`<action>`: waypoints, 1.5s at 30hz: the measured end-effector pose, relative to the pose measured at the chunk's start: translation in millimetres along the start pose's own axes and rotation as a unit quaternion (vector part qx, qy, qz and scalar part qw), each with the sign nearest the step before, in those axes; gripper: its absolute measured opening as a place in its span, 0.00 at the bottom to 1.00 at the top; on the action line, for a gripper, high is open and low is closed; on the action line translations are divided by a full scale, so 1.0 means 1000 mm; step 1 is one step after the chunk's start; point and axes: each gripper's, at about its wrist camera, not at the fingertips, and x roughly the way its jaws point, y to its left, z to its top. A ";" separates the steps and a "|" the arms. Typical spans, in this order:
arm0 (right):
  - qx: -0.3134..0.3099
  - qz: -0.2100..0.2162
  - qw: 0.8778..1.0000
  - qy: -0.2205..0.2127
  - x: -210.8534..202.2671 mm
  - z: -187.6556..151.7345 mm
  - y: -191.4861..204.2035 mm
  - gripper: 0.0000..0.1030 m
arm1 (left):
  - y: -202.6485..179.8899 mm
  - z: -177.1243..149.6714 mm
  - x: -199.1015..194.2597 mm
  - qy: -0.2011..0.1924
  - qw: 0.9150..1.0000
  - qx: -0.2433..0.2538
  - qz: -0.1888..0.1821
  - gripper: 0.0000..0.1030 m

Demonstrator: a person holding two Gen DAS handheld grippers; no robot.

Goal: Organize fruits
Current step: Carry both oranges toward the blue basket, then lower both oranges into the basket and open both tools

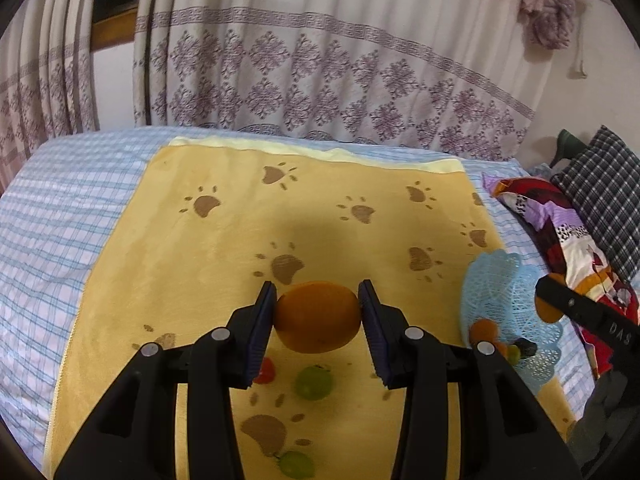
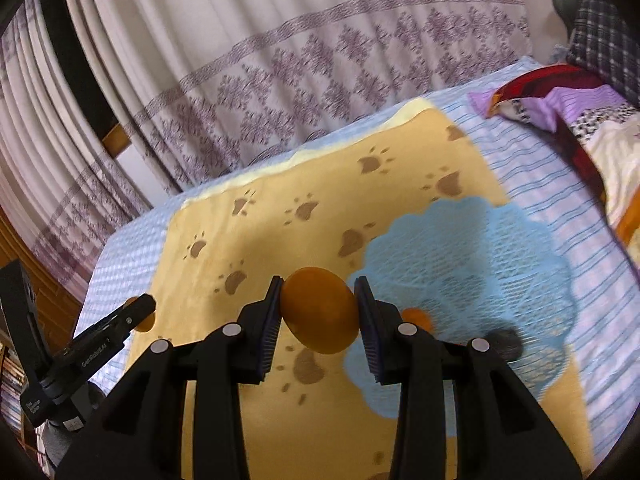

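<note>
Both grippers clamped on an orange each — above the yellow paw-print blanket (image 1: 192,280) on the bed.

Left gripper (image 1: 318,312): fingers (image 1: 262,332) pressed against both sides of the left-held orange (image 1: 318,318), which is held off the blanket. Near that orange, on the blanket: a small red fruit (image 1: 266,371), a green fruit (image 1: 313,382), and a second green fruit (image 1: 295,465) at the blanket's near edge. The blue lace basket (image 1: 500,280) sits at the blanket's right edge and holds a small orange fruit (image 1: 484,330) plus other small pieces, too small to identify. Right gripper (image 2: 318,312): fingers (image 2: 268,330) closed on the right-held orange (image 2: 320,310), just left of the basket (image 2: 480,264) rim — image blurred here. A patterned pillow (image 1: 568,236) lies beyond the basket; a curtain (image 1: 320,60) hangs behind the bed.
</note>
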 end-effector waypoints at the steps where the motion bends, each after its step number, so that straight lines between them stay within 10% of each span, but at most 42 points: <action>1: 0.003 -0.003 1.000 -0.003 -0.003 0.001 -0.006 0.36 | -0.004 0.000 -0.001 0.000 1.000 0.003 -0.003 0.42; 18: 0.070 -0.056 0.996 0.023 -0.011 -0.021 -0.096 0.36 | -0.086 -0.025 0.019 0.040 0.996 0.052 -0.059 0.42; 45: 0.137 -0.076 0.985 0.078 0.011 -0.035 -0.125 0.50 | -0.160 -0.060 0.054 0.089 0.985 0.108 -0.105 0.42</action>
